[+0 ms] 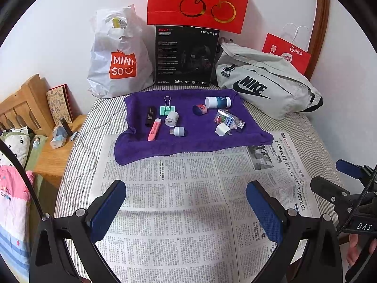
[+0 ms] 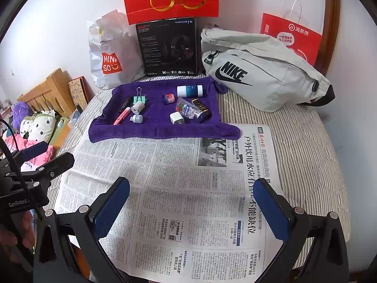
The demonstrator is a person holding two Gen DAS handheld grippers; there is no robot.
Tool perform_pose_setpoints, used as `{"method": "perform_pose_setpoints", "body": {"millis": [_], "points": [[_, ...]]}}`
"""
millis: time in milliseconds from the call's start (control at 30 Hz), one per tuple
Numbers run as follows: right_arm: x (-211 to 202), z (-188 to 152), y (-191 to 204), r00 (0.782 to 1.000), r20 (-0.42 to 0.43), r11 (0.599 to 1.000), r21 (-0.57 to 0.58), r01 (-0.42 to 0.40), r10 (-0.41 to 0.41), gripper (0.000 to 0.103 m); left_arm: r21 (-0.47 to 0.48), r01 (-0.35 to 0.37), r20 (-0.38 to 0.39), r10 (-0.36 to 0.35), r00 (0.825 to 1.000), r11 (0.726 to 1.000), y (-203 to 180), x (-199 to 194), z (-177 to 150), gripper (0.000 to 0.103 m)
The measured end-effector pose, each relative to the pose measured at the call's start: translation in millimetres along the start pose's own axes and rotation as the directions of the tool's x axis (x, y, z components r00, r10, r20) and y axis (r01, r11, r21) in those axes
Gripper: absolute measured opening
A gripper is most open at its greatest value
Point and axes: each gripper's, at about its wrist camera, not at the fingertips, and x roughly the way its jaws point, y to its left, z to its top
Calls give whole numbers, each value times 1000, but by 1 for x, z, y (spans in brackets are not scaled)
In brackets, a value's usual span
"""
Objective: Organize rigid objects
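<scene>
Right wrist view alone shows my dark gold-labelled bottle (image 2: 201, 108) on the purple towel (image 2: 155, 127), both hand-held grippers (image 1: 186, 208) (image 2: 199, 208) wide, empty.

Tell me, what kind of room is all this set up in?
Most likely a bedroom: the striped bedding lies under the newspaper and purple towel, a wooden headboard stands at the left, and soft pillows sit beside it.

White wall (image 1: 59, 23) behind a bed with a grey-striped sheet (image 2: 306, 141). Wooden headboard (image 1: 26, 99) and low wooden bedside shelf (image 1: 54, 158) at left. Curved wooden frame (image 2: 332, 23) against the wall at right. Even, soft light.
</scene>
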Motion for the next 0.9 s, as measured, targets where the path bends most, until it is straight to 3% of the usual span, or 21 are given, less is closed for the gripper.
{"method": "perform_pose_setpoints", "body": {"millis": [900], "points": [[-2,0,-1,1000,1,1000,-1,2,-2,103,10,6,-5,-6,1000,1000,-1,2,-1,103]]}}
